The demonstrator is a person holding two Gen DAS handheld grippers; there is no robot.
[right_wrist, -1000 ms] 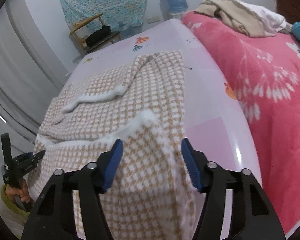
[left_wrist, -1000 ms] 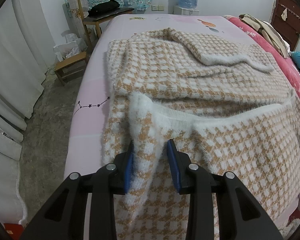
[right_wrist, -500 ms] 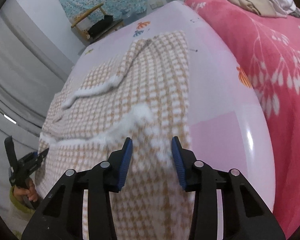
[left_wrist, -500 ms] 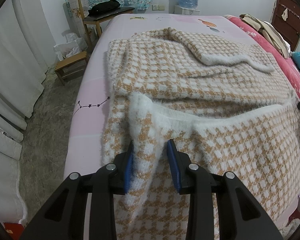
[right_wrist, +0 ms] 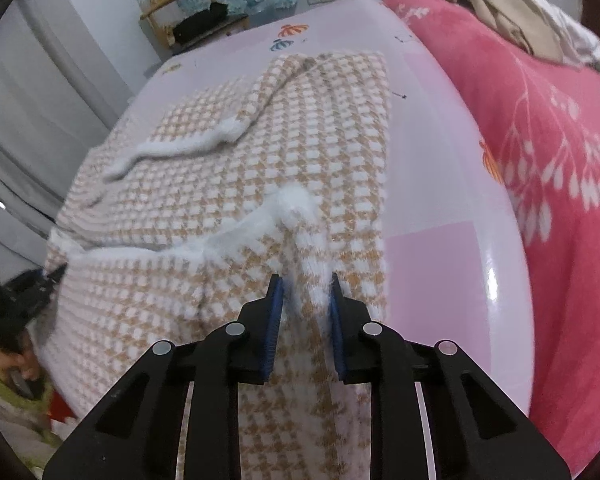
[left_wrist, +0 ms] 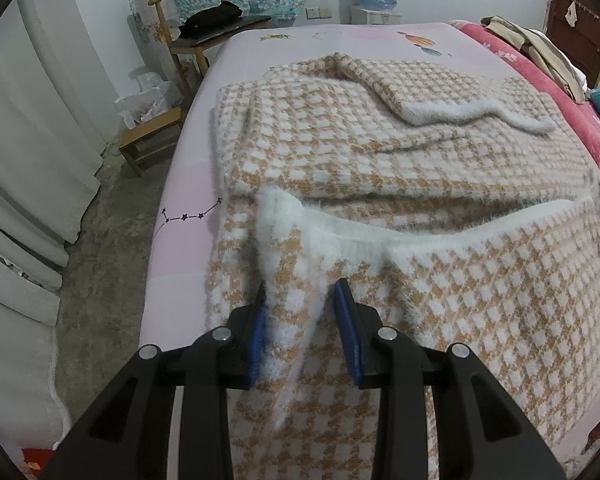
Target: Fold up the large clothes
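On pink sheet (left_wrist: 188, 184), no legible text; L gripper (left_wrist: 300, 300) is pinching sweater (left_wrist: 380, 160) hem, R gripper (right_wrist: 305, 292), jaws just closing, is pinching opposite hem corner nr sheet edge.

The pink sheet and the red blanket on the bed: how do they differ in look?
The pink sheet is pale and smooth, with shine near its edge; the red blanket is deep pink-red and looks fuzzy. The sheet carries the checked sweater; the blanket carries beige clothes. Both have printed motifs.
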